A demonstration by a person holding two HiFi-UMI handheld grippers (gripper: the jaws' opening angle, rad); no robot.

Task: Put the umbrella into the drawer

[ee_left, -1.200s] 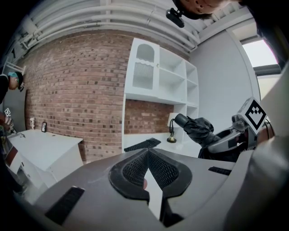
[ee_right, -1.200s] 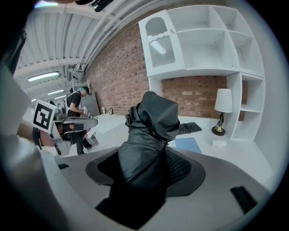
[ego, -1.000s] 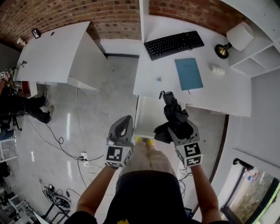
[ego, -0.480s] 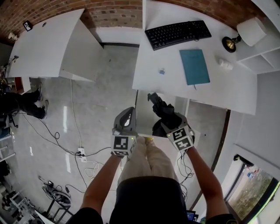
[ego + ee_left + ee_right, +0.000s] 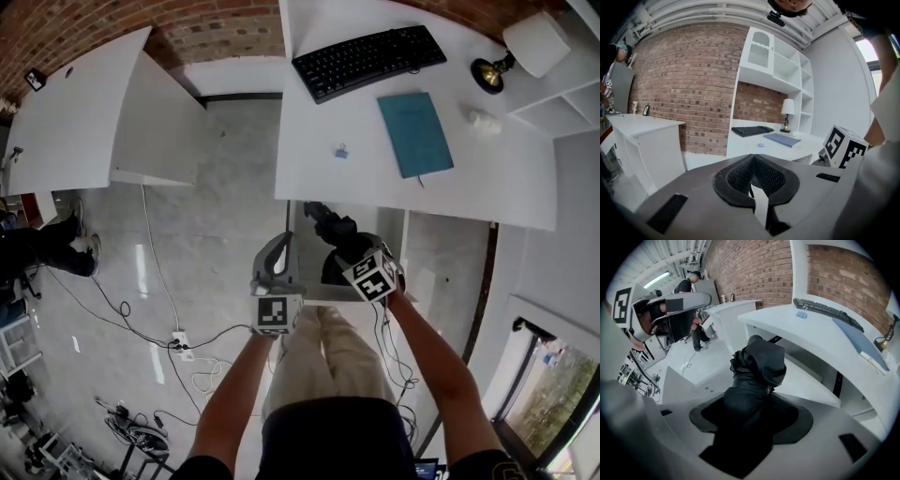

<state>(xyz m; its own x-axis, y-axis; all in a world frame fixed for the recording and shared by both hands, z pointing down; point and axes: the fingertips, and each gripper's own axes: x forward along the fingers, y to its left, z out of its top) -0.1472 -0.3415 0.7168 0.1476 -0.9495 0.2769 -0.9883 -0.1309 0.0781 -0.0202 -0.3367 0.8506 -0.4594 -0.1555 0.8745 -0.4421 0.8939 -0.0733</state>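
Step in hand: carrying the umbrella to the drawer; it is not yet inside.

The right gripper (image 5: 354, 261) has its jaws clamped around the lower part of a folded black umbrella (image 5: 330, 228). The bundled fabric sticks out past the jaw tips toward 11 o'clock. In the right gripper view, the umbrella (image 5: 758, 363) fills the gap between the jaws, with the pulled-out white drawer (image 5: 806, 383) just beyond it, under the edge of the white bench (image 5: 375, 173).

The left gripper (image 5: 277, 258) hangs at 9 o'clock of the right one, apart from everything. Its jaws are pressed together and hold nothing.

The next move likely calls for lowering the umbrella toward 12 o'clock until it lies flat in the drawer, then spreading the right jaws. Care is needed so the fabric clears the bench edge.
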